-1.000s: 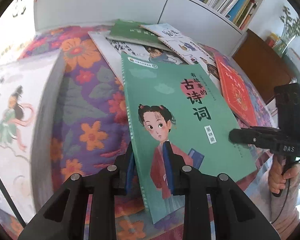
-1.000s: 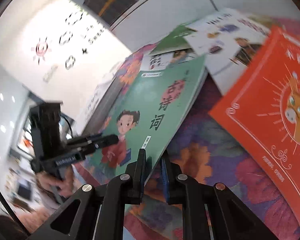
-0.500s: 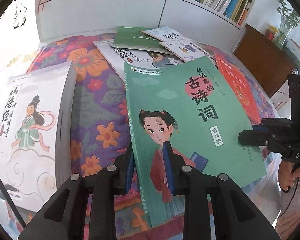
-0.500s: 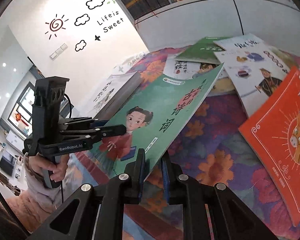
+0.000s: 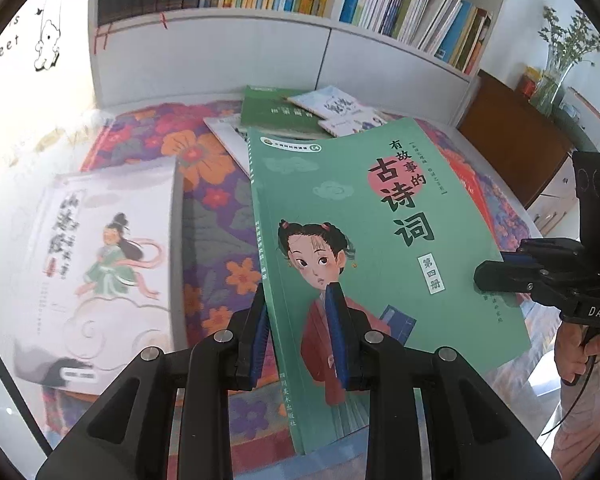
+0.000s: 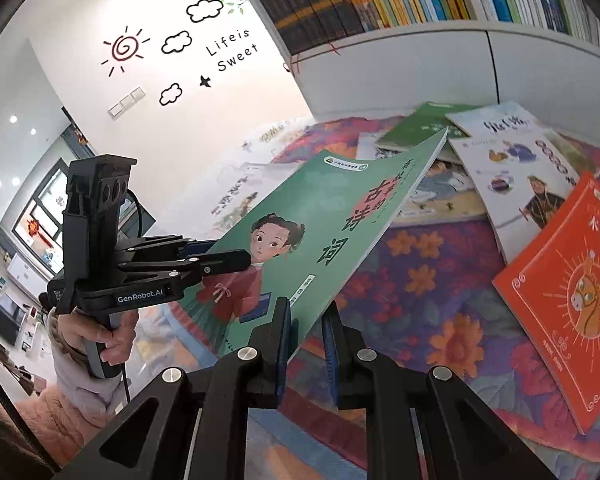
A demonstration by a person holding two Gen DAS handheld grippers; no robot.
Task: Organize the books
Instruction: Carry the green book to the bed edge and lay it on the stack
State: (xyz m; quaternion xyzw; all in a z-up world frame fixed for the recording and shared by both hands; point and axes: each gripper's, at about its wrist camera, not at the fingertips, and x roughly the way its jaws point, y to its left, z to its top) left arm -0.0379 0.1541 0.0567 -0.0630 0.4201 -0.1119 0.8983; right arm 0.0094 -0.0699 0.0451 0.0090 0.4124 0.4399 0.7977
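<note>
Green book (image 5: 380, 240) held off floral counter (image 5: 216, 216), tilted, far edge raised. Left tool (image 5: 300, 316) angled down, clamped on spine edge near lower corner. Right tool (image 6: 306, 328) angled down, clamped on opposite lower edge; seen at right in left view. Hand (image 6: 100, 332) grips left tool handle. White book (image 5: 100, 264) flat on counter left of green book; orange book (image 6: 572, 292) right.

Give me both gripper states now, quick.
Left gripper: closed on the green book, at its spine edge.
Right gripper: closed on the same green book, at its near corner.
</note>
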